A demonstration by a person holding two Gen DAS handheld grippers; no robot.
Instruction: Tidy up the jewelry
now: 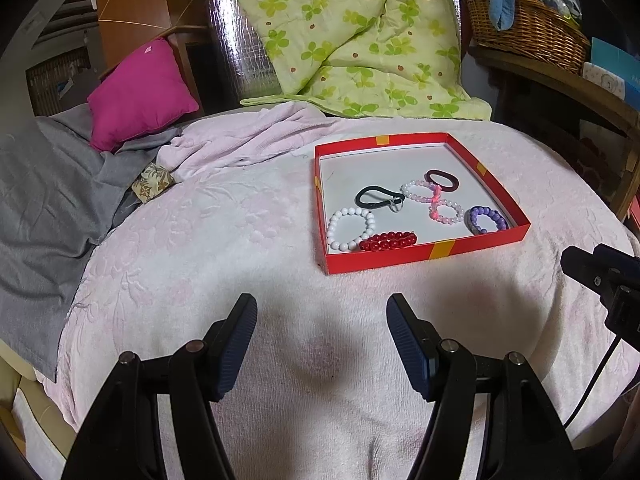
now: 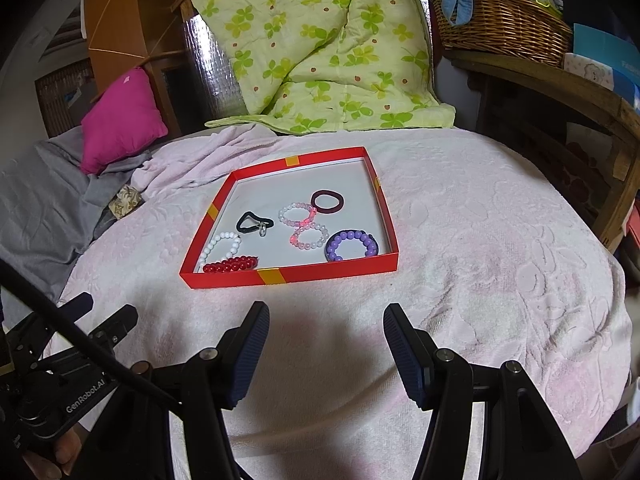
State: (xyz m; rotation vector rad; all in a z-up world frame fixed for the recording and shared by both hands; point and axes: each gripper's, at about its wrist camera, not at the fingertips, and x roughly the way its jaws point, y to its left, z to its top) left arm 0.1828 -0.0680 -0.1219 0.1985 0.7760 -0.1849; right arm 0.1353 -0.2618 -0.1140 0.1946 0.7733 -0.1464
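Near the front of the pink blanket (image 1: 168,264), the left gripper (image 1: 322,344) and right gripper (image 2: 326,352) both hover with fingers spread wide, holding and touching nothing, while the bracelets (image 1: 412,212) lie farther back inside the red tray (image 1: 384,258).

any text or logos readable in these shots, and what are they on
"GenRobot.AI" – on the body of the left tool, seen in the right wrist view.
Partial white lettering on the blue box at the right edge: cut off and too blurred to read.
Nothing readable on the red tray, the beads or the bedding.
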